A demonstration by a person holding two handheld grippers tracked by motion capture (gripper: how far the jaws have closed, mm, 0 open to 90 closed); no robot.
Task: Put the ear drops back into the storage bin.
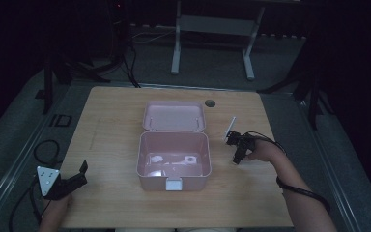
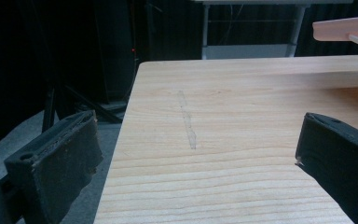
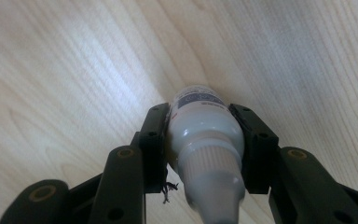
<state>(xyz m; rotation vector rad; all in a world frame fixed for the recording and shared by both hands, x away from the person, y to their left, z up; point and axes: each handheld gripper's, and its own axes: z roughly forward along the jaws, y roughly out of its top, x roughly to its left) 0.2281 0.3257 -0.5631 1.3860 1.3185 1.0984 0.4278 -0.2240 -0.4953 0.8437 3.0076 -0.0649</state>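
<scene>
While clamped: bottle between gripper pads.

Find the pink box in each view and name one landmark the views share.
High view: the pink box sits mid-table, lid open toward the far edge.
Left gripper view: its edge juts in at the top right corner.
Right gripper view: no box here; the fingers clamp a small bottle.
Shared landmark: the wooden table.

The right tool is pointing down, its jaws clamping a small bottle. The left tool is resting near left, jaws standing apart.
</scene>
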